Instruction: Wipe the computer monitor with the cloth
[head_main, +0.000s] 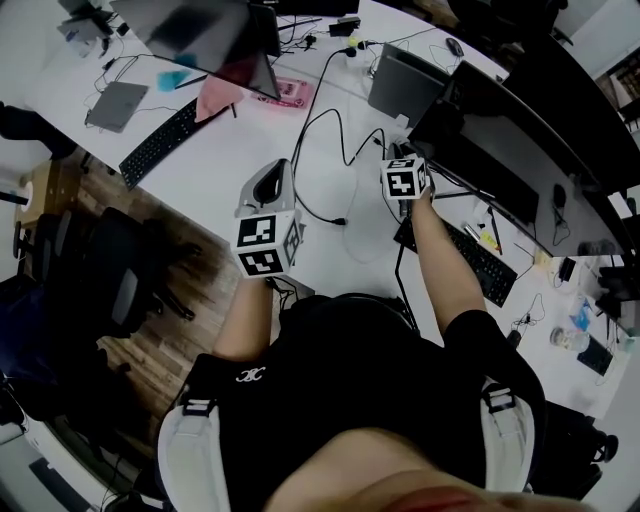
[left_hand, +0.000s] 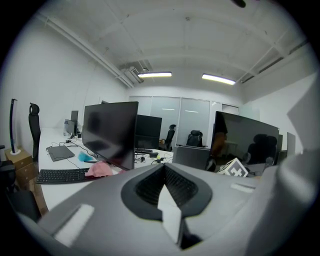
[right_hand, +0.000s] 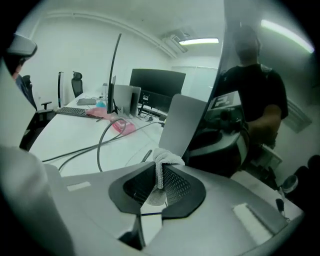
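Close by the computer monitor (right_hand: 252, 85), the right claw (right_hand: 160, 172) pinches only a fold of white cloth (right_hand: 168, 159) — it may slip out mid-wipe — while the left claw (left_hand: 164, 176) stays out of it, closed, empty.

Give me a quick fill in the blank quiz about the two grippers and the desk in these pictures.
1. The right gripper is shut on a white ____.
2. The left gripper has its jaws together, holding ____.
3. The rag lying beside the black keyboard is ____ in colour.

Missing words: cloth; nothing; pink.
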